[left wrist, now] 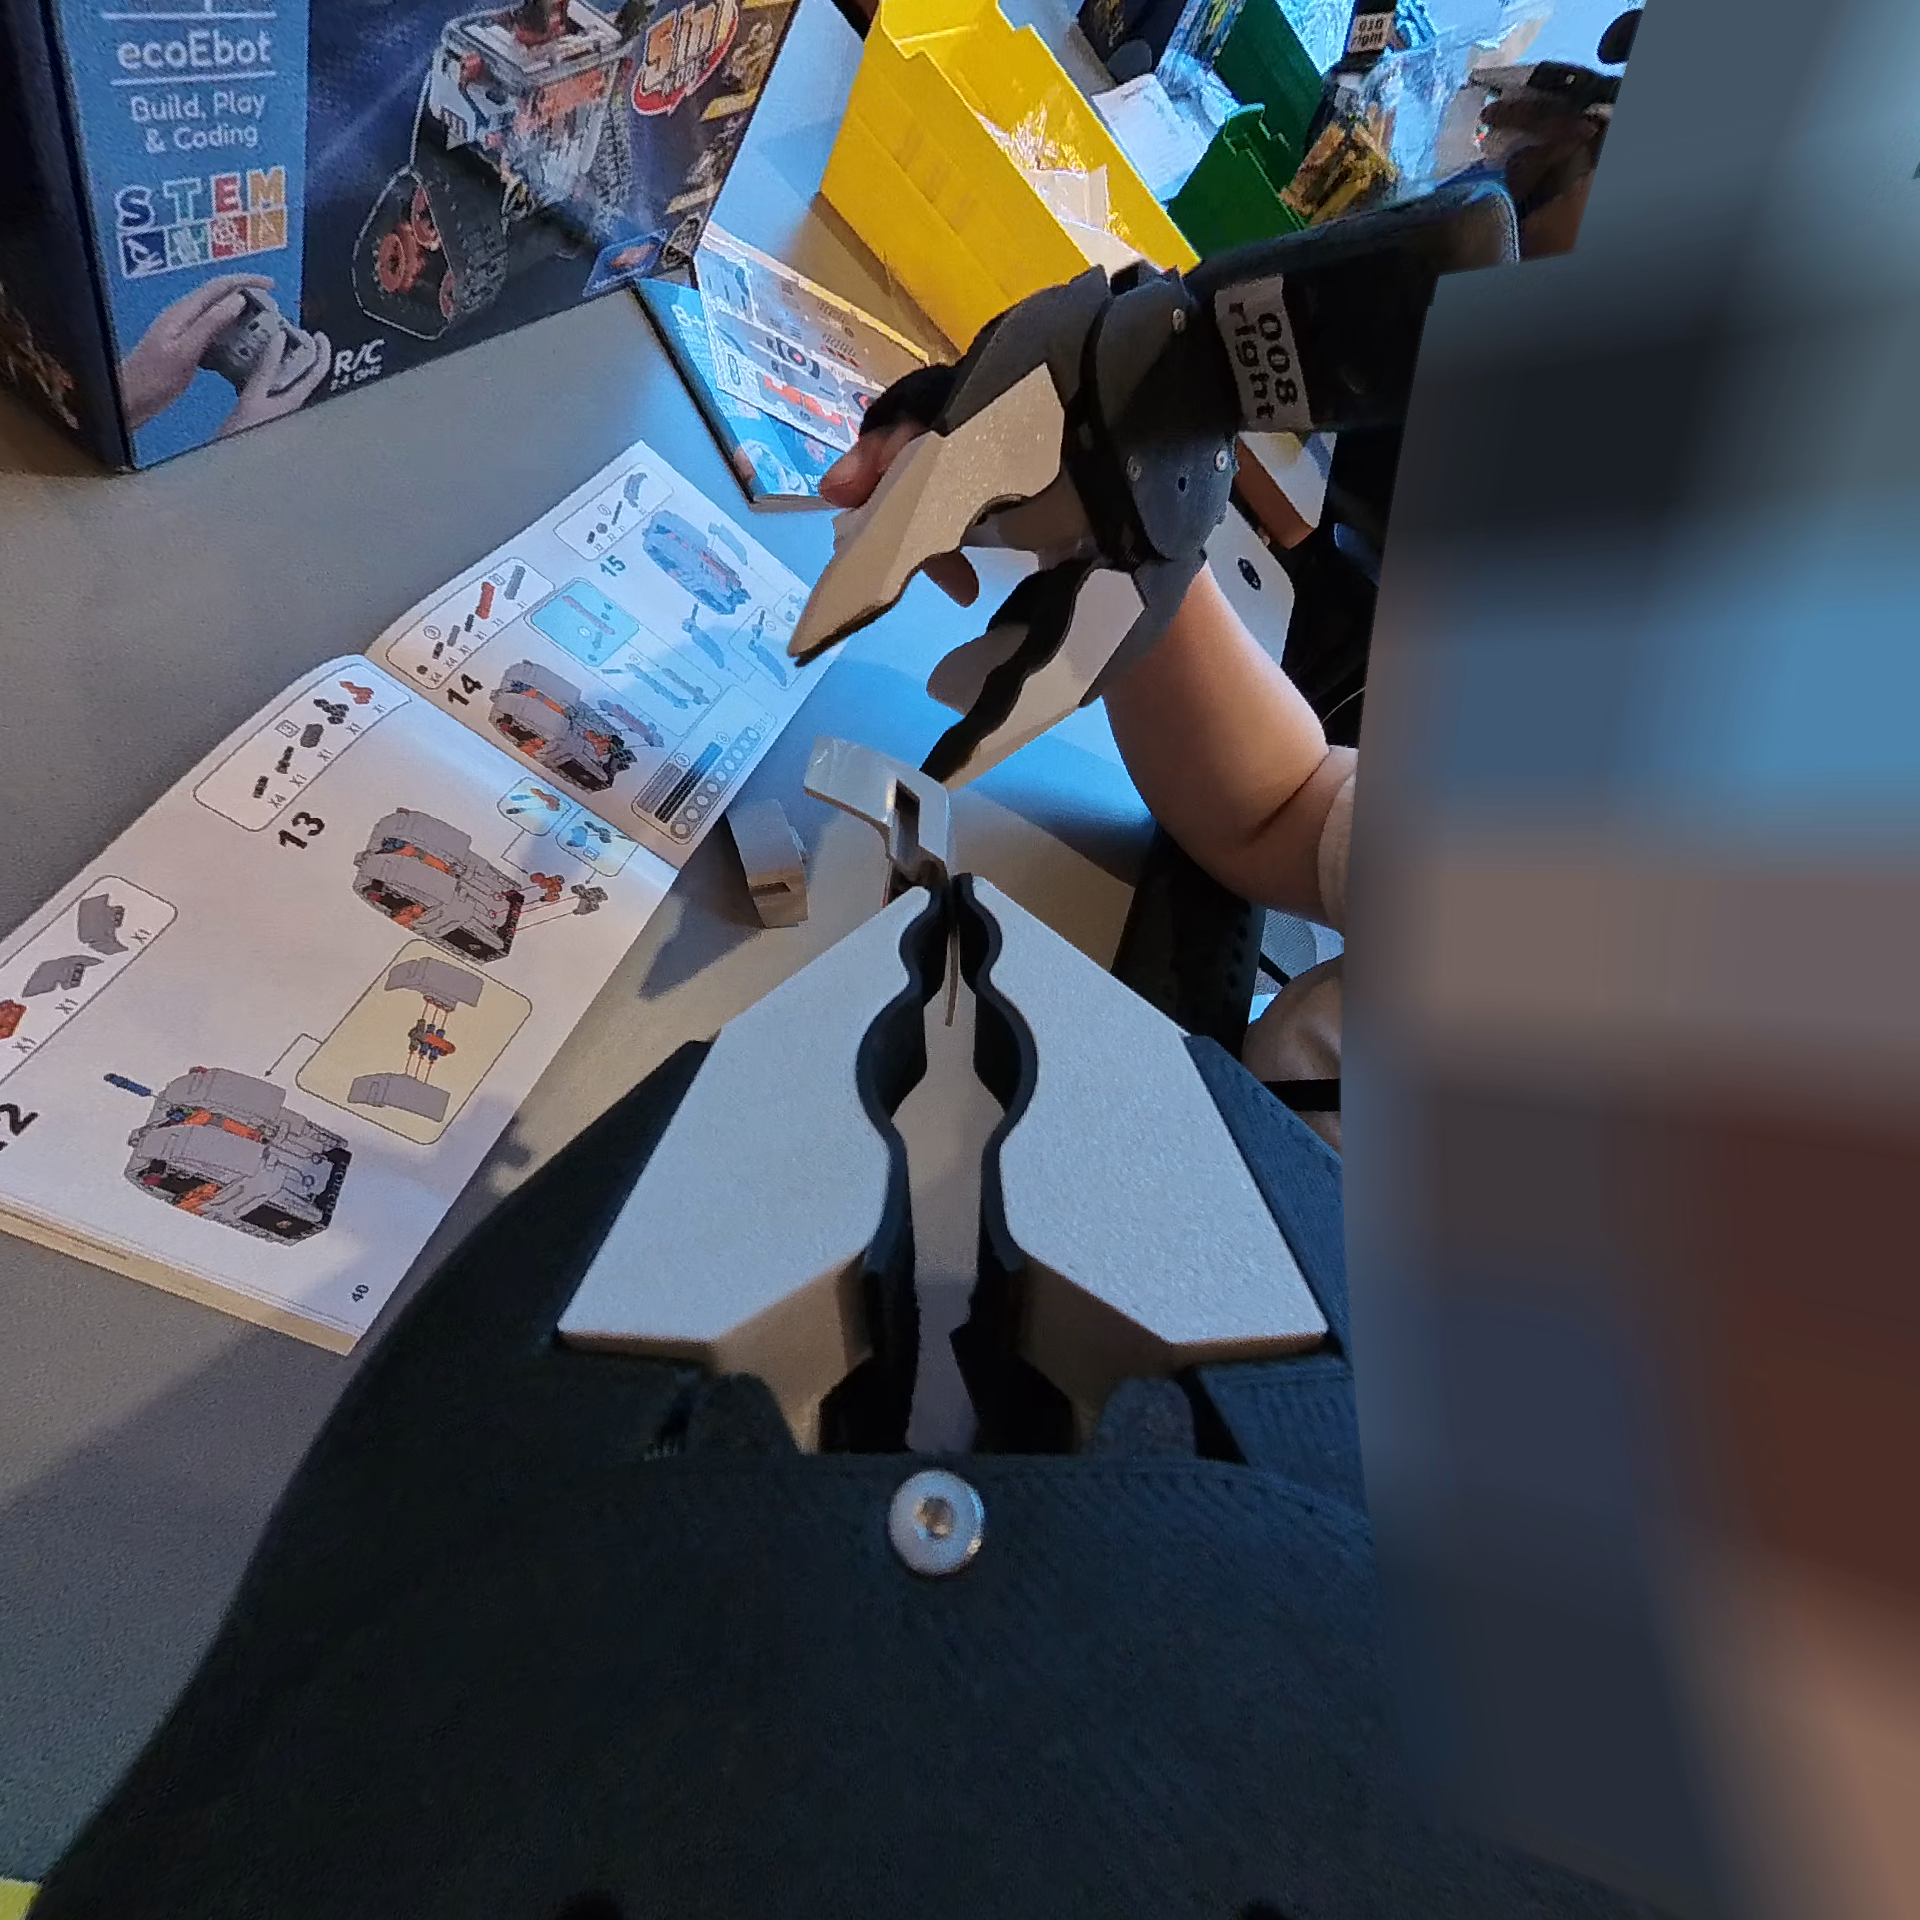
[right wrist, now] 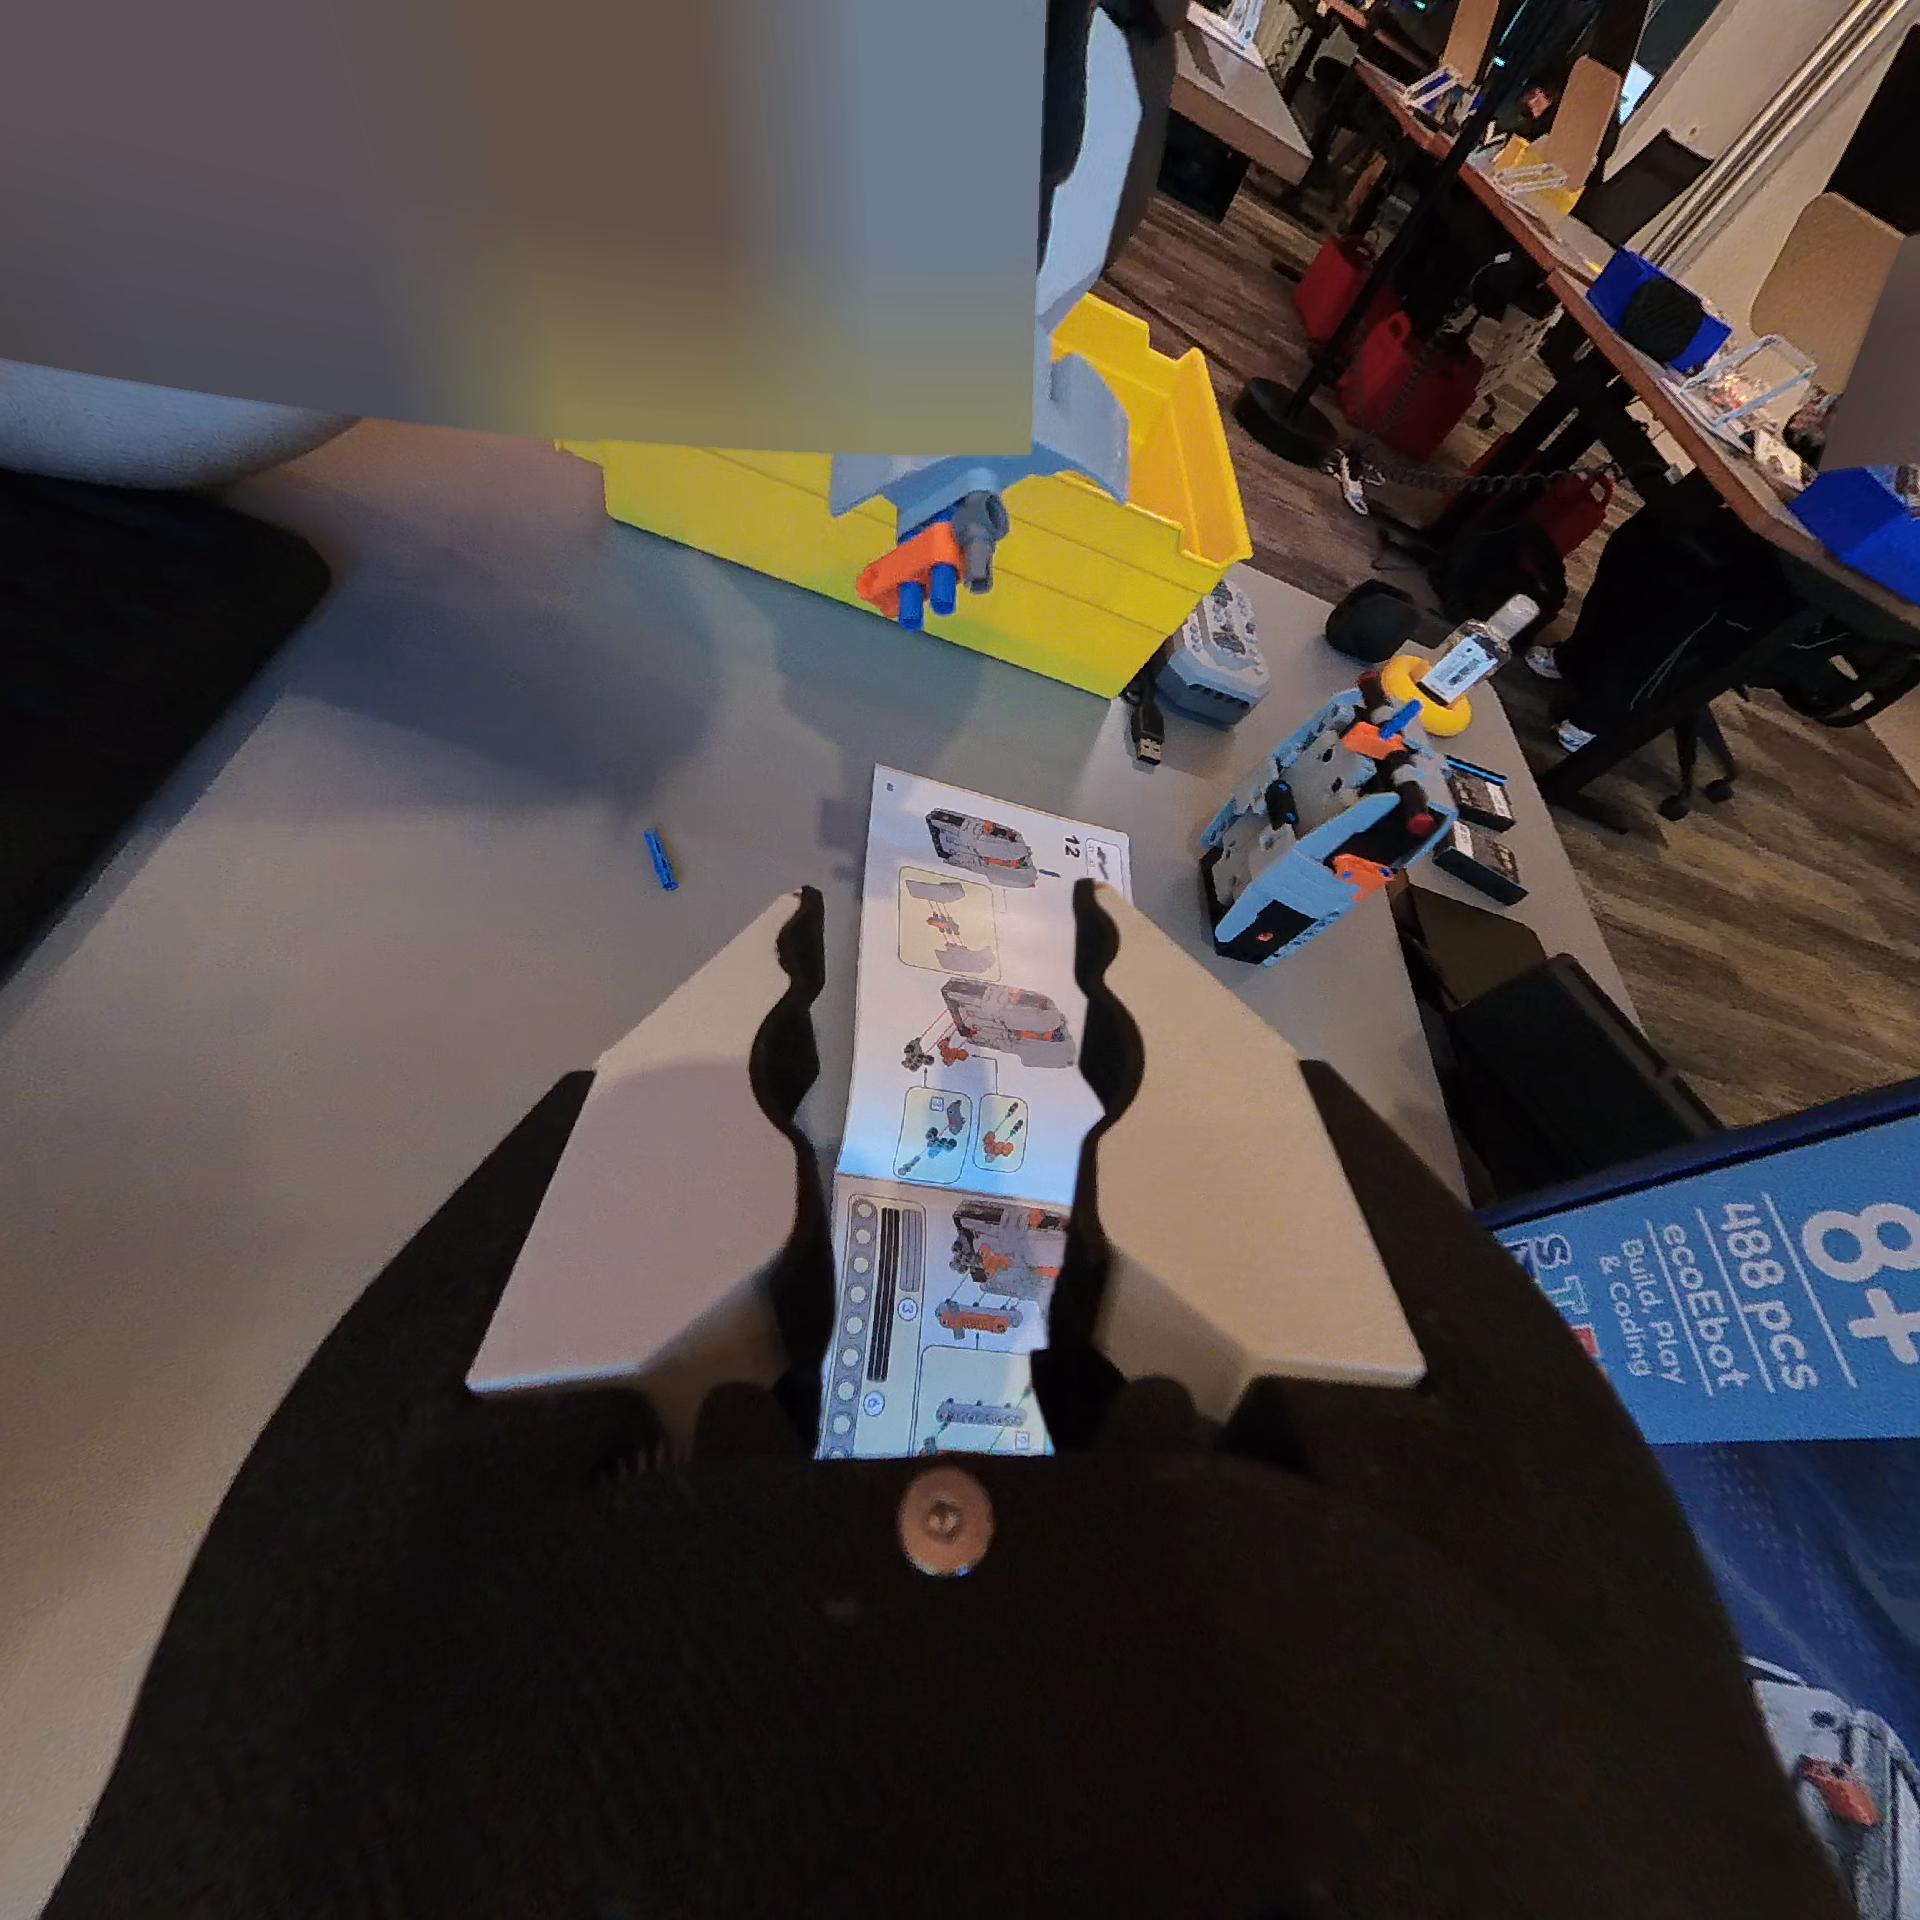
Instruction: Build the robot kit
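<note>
The left gripper (left wrist: 940,894) has its jaws pressed together on a grey curved panel piece (left wrist: 888,805), held just above the grey table (left wrist: 312,540). In the right wrist view the same piece shows at 12 o'clock, carrying an orange connector with blue pins (right wrist: 914,577) on its underside, in front of the yellow bin (right wrist: 1143,582).

A second grey panel piece (left wrist: 771,864) lies on the table just beside the pinched one, at its 9 o'clock, touching the edge of the open instruction booklet (left wrist: 343,935).

The right gripper (right wrist: 945,899) hangs over that booklet (right wrist: 977,1039) with its jaws spread and nothing between them. From the left wrist view it (left wrist: 873,675) sits at 12 o'clock of the left gripper, near but apart, with a person's hand (left wrist: 883,457) wrapped around it.

A loose blue pin (right wrist: 660,858) rests on the table at 10 o'clock of the right gripper. A half-built grey and orange vehicle model (right wrist: 1320,831) stands at 2 o'clock, and the blue kit box (left wrist: 312,187) stands beyond the booklet.
</note>
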Motion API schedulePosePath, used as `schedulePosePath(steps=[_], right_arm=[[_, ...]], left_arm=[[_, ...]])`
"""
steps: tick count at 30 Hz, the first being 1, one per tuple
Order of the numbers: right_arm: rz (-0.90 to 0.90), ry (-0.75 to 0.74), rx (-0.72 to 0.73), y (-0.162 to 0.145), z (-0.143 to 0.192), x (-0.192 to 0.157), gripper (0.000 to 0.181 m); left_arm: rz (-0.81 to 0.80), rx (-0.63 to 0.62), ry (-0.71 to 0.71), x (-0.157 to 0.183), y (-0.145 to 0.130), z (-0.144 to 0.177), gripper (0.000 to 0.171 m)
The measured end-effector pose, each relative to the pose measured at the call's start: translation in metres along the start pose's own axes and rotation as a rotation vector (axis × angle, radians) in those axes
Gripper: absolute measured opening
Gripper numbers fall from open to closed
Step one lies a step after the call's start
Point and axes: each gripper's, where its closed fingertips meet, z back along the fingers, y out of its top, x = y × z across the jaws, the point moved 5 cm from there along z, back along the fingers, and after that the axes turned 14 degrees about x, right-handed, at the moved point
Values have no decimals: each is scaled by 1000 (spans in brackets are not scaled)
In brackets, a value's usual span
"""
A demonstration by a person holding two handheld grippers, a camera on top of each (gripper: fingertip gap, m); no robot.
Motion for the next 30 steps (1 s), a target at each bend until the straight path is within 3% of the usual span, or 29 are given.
schedulePosePath(steps=[18, 20, 26, 30], right_arm=[[208, 10, -66, 16, -19, -19, 64], [227, 38, -87, 14, -23, -26, 66], [308, 123, -114, 6, -54, -52, 68], [406, 164, -82, 7, -72, -72, 67]], left_arm=[[1, -162, -36, 2, -22, -4, 0], [-6, -230, -36, 0, -33, -1, 0], [-105, -637, -27, -2, -92, 15, 0], [-104, -702, -69, 2, -101, 11, 0]])
